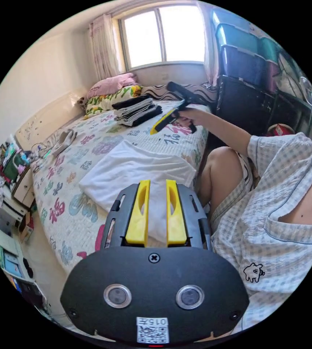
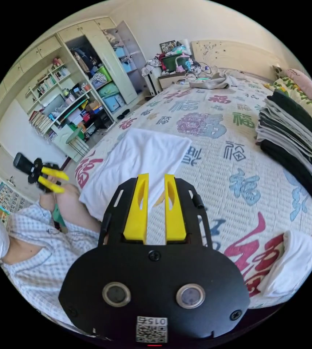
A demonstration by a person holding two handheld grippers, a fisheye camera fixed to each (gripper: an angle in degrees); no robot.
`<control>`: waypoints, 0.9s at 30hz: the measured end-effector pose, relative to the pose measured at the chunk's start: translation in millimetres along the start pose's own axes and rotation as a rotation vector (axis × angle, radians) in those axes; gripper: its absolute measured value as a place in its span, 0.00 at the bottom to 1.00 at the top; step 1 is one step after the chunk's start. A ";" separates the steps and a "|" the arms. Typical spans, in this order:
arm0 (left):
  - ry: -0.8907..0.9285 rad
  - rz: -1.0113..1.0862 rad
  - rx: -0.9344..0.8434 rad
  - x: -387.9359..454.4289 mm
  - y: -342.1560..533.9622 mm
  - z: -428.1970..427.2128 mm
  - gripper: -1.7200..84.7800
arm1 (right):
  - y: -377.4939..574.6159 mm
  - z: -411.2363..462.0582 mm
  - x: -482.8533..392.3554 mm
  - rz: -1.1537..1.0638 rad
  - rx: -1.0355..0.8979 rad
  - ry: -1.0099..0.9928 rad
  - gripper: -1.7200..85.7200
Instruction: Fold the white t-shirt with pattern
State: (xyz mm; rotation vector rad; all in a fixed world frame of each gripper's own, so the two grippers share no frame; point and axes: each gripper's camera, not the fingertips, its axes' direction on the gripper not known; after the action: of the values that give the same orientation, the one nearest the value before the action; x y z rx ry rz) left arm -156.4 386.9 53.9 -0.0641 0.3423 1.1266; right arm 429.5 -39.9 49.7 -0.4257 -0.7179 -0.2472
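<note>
The white t-shirt [image 1: 134, 171] lies folded into a rectangle on the patterned bedspread [image 1: 63, 181], plain side up, near the bed's edge. My left gripper [image 1: 157, 181] hovers above its near end, jaws slightly apart and holding nothing. A hand holds my right gripper [image 1: 152, 131] over the bed beyond the shirt. In the right gripper view the same shirt [image 2: 137, 160] lies just past my right gripper [image 2: 155, 176], whose jaws stand a little apart and empty. My left gripper [image 2: 64, 184] is off the bed's edge with its jaws spread.
A stack of folded dark and grey clothes [image 2: 294, 138] sits on the bed, with pillows [image 1: 108, 91] behind it. Another folded white cloth [image 2: 294, 261] lies at the bed's corner. A person in checked clothes [image 1: 272, 203] sits beside the bed. Storage boxes [image 1: 243, 58] and shelves [image 2: 64, 109] line the walls.
</note>
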 end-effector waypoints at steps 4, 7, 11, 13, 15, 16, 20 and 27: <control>0.068 0.190 -0.145 25.1 -43.6 75.5 0.14 | -31.7 33.6 35.2 0.107 -0.005 -0.024 0.12; 0.087 0.268 -0.192 39.0 -51.5 110.9 0.14 | -45.3 53.6 54.9 0.151 -0.038 -0.074 0.11; -0.049 0.307 -0.149 39.9 -48.9 116.4 0.10 | -59.4 50.7 65.8 0.126 0.053 -0.100 0.04; -0.043 0.302 -0.161 35.8 -52.2 115.4 0.10 | -63.2 46.4 75.4 0.165 0.080 -0.126 0.03; -0.063 0.319 -0.160 31.8 -55.4 109.6 0.10 | -68.4 45.6 82.3 0.188 0.075 -0.107 0.02; -0.061 0.317 -0.160 29.9 -56.1 108.1 0.10 | -70.1 47.8 82.4 0.184 0.058 -0.086 0.02; -0.062 0.291 -0.130 9.2 -58.5 99.2 0.10 | -77.3 58.1 86.1 0.185 -0.012 -0.028 0.03; 0.201 0.148 -0.026 -71.7 -76.8 18.8 0.13 | -55.8 11.7 119.4 0.302 0.120 -0.050 0.11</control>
State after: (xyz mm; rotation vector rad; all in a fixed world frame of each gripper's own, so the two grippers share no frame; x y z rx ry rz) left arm -110.9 295.2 83.9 -0.1784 0.5184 1.2751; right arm 489.7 -92.8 154.9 -0.4211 -0.7033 0.0908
